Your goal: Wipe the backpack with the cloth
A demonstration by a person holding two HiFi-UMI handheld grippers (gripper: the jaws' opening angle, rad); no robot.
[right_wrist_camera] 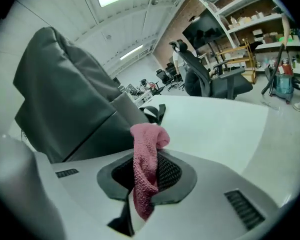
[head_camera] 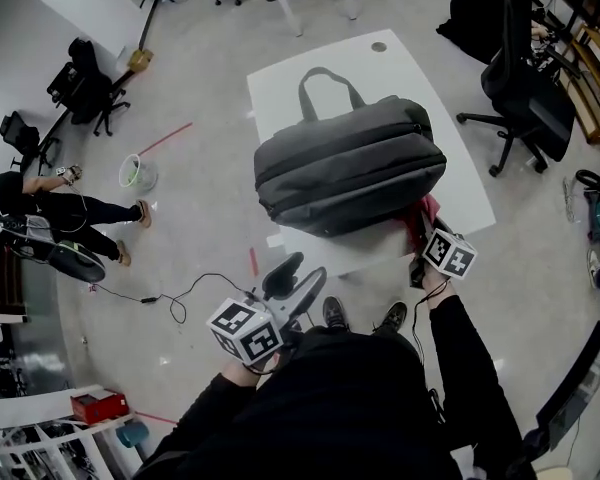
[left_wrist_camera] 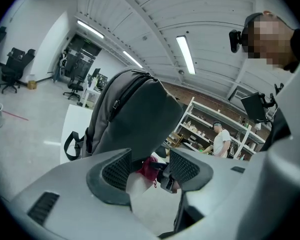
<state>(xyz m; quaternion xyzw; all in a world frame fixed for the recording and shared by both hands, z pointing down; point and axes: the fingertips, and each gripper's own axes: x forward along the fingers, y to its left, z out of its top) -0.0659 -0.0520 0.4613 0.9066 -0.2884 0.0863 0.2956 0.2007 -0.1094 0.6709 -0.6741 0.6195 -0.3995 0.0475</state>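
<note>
The right gripper's (right_wrist_camera: 145,173) jaws clamp the pink cloth (right_wrist_camera: 146,149), apparently for wiping the backpack (right_wrist_camera: 65,94) just ahead on the desk (right_wrist_camera: 215,124), while the left gripper's (left_wrist_camera: 150,170) jaws stand apart, empty, short of it.

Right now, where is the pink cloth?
The cloth is pinched in the right hand-held gripper, beside the backpack's near right corner in the head view.

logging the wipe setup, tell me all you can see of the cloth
The cloth is pink-red terry-like fabric. The shut jaws of the right gripper pinch it as a narrow upright strip, its top folded into a lump, its tail hanging below them. It is by the lower edge of the grey backpack, over the white table; contact between them can't be told.
</note>
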